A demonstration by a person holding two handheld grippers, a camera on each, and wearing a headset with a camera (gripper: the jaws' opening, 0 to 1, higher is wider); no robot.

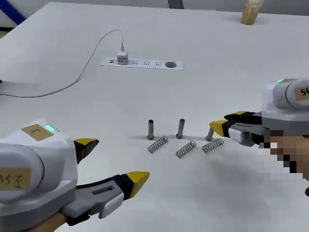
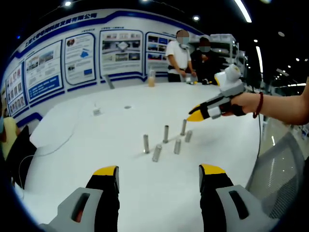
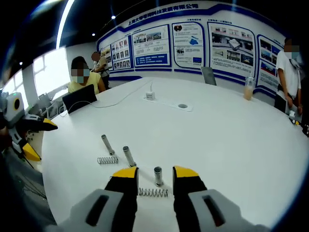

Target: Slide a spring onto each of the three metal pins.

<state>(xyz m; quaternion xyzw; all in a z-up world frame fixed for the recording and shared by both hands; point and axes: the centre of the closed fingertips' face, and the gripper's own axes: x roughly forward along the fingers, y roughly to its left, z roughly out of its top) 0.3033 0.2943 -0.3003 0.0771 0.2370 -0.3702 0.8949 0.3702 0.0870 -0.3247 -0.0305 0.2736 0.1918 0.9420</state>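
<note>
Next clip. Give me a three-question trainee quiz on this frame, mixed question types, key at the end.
1. How many coiled steel springs lie on the white table?
2. True or false: a spring already sits on one upright grey metal pin.
3. In the right gripper view, what stands between the tips of the open right tongs? A) a pin, B) a power strip, C) a drink cup.
Key: 1) three; 2) false; 3) A.

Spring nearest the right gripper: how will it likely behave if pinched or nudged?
The spring lies on its side on the smooth table, so a nudge would probably roll it. Its thin open coils suggest it is light and may squash or skew if the right gripper pinches hard.
</note>
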